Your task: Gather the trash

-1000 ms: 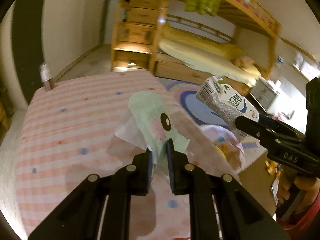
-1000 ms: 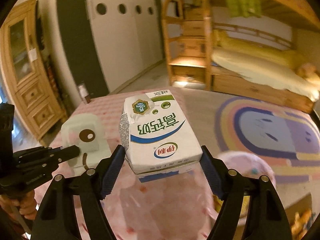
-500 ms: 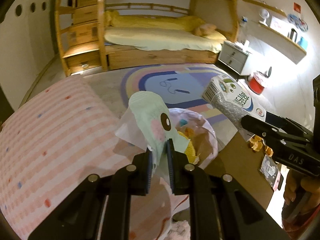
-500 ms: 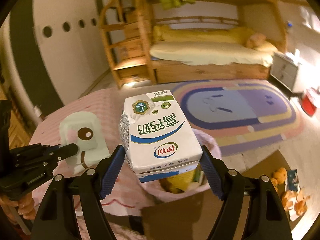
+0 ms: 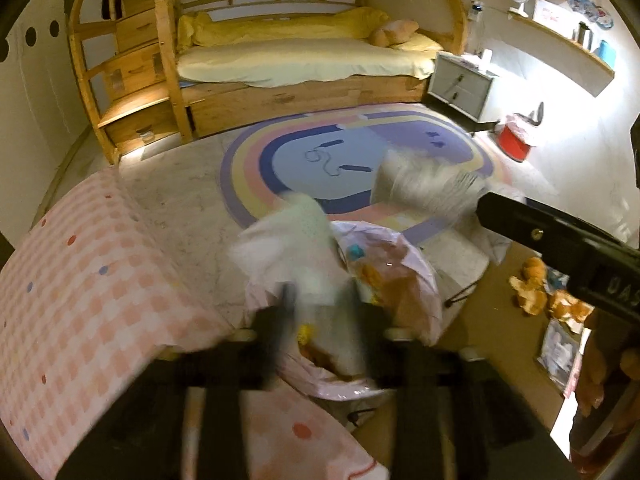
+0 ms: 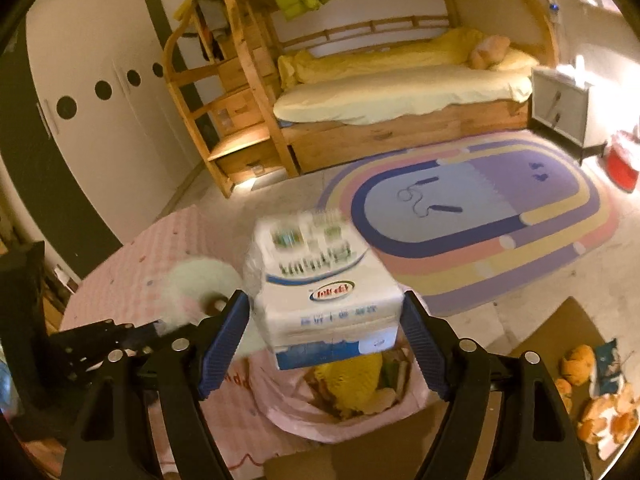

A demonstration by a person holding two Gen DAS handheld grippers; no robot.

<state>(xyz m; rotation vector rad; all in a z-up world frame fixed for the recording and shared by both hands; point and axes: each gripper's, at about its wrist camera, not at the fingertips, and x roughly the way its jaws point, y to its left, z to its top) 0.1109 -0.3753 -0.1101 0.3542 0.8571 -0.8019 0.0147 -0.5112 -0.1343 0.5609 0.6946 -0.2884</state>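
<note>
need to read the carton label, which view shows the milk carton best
The right wrist view: the carton fills the centre between the right gripper's fingers, logo side up, though blurred. The left wrist view shows only a smeared white end of it.

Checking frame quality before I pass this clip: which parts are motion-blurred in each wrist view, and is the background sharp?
Left wrist view: the left gripper, green wrapper and milk carton are smeared; bed and rug sharp. Right wrist view: carton top blurred, right gripper crisp, warm dim light, fisheye bending throughout.
</note>
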